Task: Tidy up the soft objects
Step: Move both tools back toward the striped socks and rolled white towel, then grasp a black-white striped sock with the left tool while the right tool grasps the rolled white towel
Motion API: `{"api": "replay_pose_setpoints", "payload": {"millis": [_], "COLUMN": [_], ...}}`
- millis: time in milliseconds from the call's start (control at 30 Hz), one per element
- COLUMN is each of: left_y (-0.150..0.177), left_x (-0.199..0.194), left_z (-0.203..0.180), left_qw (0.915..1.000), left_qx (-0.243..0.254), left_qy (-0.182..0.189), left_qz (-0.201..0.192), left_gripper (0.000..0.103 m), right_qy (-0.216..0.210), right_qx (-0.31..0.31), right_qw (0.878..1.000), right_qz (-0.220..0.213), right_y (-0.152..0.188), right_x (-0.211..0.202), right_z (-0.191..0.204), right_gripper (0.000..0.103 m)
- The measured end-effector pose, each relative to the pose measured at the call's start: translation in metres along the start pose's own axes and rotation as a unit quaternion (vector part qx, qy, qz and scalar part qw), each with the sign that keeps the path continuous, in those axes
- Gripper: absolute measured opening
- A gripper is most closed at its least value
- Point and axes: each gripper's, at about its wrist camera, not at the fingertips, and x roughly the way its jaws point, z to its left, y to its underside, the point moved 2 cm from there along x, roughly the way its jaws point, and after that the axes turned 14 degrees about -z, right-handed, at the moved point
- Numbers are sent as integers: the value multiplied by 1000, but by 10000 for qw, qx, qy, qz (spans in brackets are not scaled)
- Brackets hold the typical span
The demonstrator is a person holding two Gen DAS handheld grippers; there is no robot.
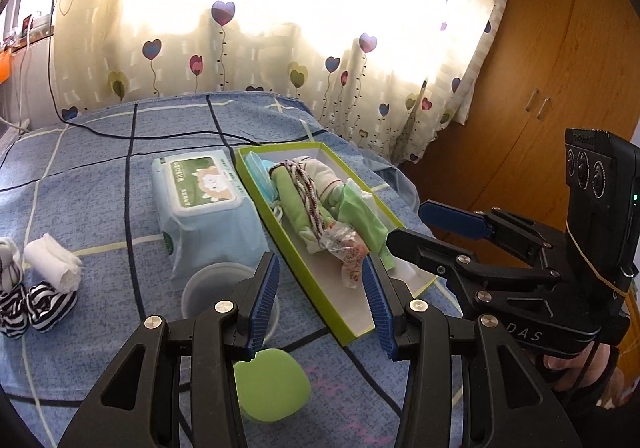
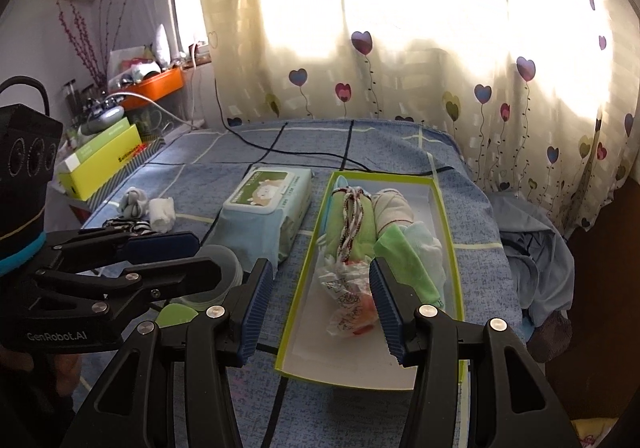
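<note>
A shallow green-rimmed box (image 1: 338,302) (image 2: 340,356) lies on the blue checked bed. It holds a rolled green cloth (image 1: 294,200) (image 2: 344,220) tied with cord, a crumpled plastic bag (image 1: 344,248) (image 2: 348,300) and other folded pieces. Left of it sits a wet-wipes pack (image 1: 204,188) (image 2: 268,208). At the far left lie a white rolled sock (image 1: 52,262) (image 2: 162,214) and striped socks (image 1: 44,308) (image 2: 128,226). My left gripper (image 1: 322,308) (image 2: 200,254) hovers open over the box's near left corner, holding nothing. My right gripper (image 2: 320,312) (image 1: 424,232) stands open above the box's near end, also holding nothing.
A translucent plastic tub (image 1: 216,288) (image 2: 224,260) and a green round pad (image 1: 272,384) (image 2: 176,316) sit near my left gripper. A black cable (image 1: 132,136) crosses the far bed. A yellow-green carton (image 2: 100,164) stands off the left edge. Blue cloth (image 2: 536,248) is heaped at the right edge.
</note>
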Motion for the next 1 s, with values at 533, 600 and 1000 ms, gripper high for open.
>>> {"api": "replay_pose_setpoints", "payload": {"millis": [533,600,1000], "left_y": [12,13,20], "left_x": [-24,-27,-54], "left_z": [37,42,78], "left_qw": [9989,9986,9925], "left_qx": [-251,-268,-442], "left_qy": [-376,-441,-1100], "left_qz": [-119,-145,-297], "left_gripper": [45,45,45], "right_qy": [-435,-500,-823], "right_qx": [-179,-201,-431], "right_qw": [9988,9985,9954], "right_qz": [99,111,219], "right_y": [-1,-2,-5], "right_x": [16,18,33], "right_z": [41,48,85], "right_gripper": [50,50,50]}}
